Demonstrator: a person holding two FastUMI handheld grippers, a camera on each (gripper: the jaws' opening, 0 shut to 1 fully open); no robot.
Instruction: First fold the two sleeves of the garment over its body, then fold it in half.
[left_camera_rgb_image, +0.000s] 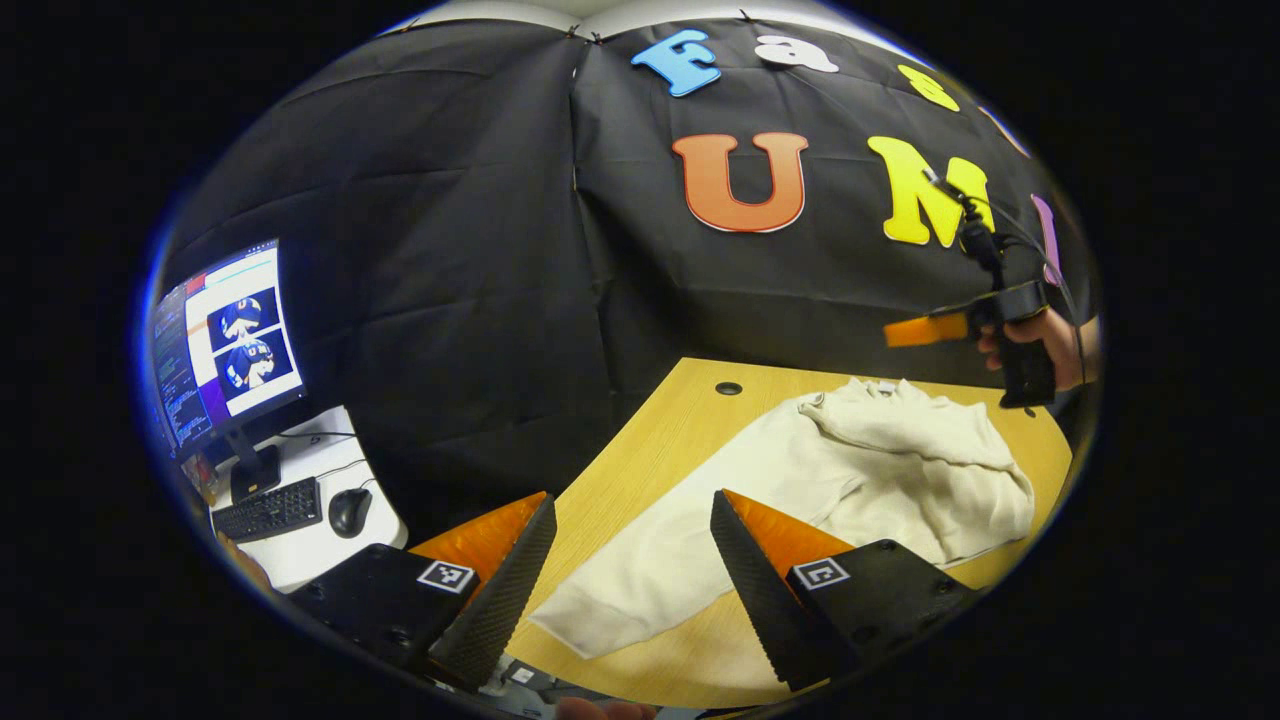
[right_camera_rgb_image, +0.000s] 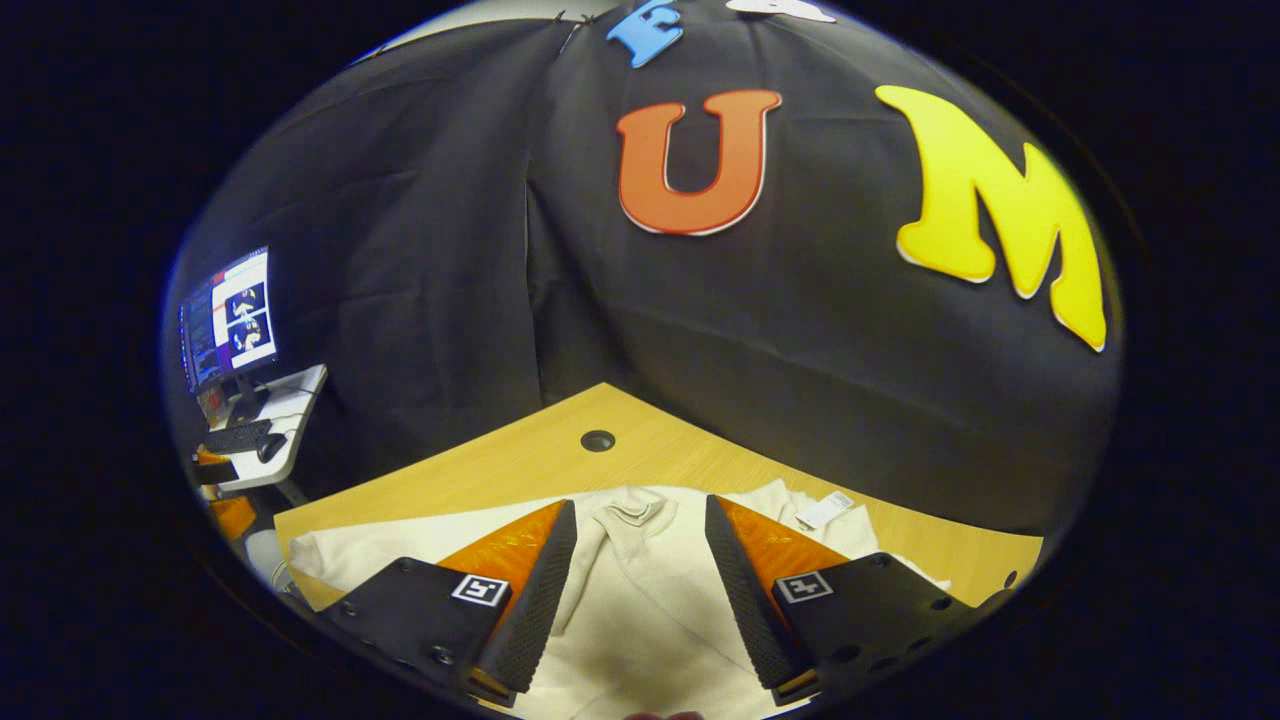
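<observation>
**Cream garment, one sleeve left to fold**

Cream garment (left_camera_rgb_image: 860, 470) lies on the wooden table (left_camera_rgb_image: 660, 430); one sleeve (left_camera_rgb_image: 900, 425) looks already laid over the body, the other sleeve (left_camera_rgb_image: 650, 570) stretches out flat toward the left tongs (left_camera_rgb_image: 632, 575); those are spread, empty, above its cuff; right tongs (right_camera_rgb_image: 640, 590) likewise spread, hovering over the body. Next, I'd judge: pinch that cuff and carry it across.
</observation>
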